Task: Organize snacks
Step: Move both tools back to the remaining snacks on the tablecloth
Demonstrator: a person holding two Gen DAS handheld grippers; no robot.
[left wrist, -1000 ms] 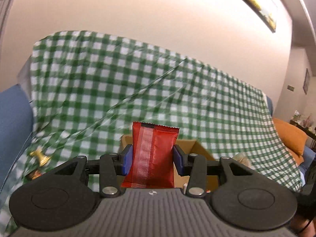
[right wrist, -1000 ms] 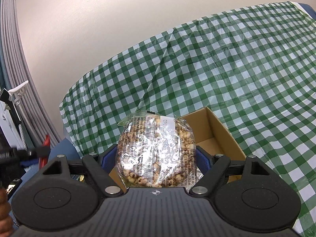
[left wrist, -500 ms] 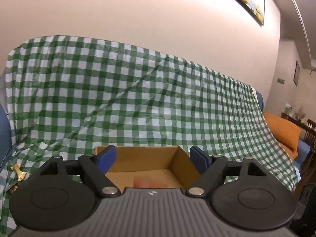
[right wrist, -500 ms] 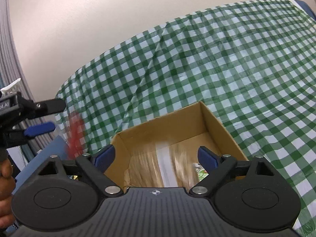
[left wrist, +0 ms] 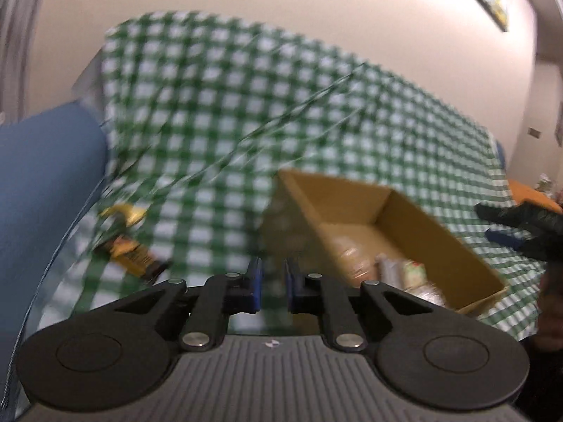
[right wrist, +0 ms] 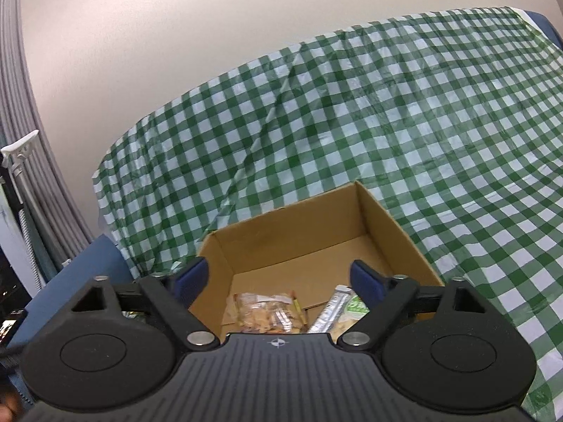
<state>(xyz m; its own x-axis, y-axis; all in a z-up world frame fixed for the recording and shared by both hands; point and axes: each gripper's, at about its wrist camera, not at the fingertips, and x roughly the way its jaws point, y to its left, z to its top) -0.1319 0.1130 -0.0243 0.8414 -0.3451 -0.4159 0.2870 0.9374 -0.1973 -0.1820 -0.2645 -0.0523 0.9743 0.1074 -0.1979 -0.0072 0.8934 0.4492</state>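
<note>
An open cardboard box (right wrist: 383, 221) sits on the green checked cloth and holds several snack packs, among them a clear bag of puffed snacks (right wrist: 269, 311) and a silver stick pack (right wrist: 332, 311). My right gripper (right wrist: 279, 276) is open and empty, right above the box's near side. In the blurred left wrist view the box (left wrist: 415, 221) lies to the right. My left gripper (left wrist: 272, 279) is nearly shut with nothing between its pads, over the cloth left of the box. A yellow and brown snack wrapper (left wrist: 132, 251) and a yellow piece (left wrist: 123, 211) lie on the cloth at the left.
A green checked cloth (right wrist: 387, 112) covers the sofa and its back. A blue cushion (left wrist: 42, 183) rises at the left. Grey curtains (right wrist: 21, 133) hang at the left. The right gripper's black tip (left wrist: 520, 227) shows at the right edge.
Both grippers have let go: the red pack and the clear bag dropped into the box. My left gripper has since swung left away from the box and closed. My right gripper stays open over it.
</note>
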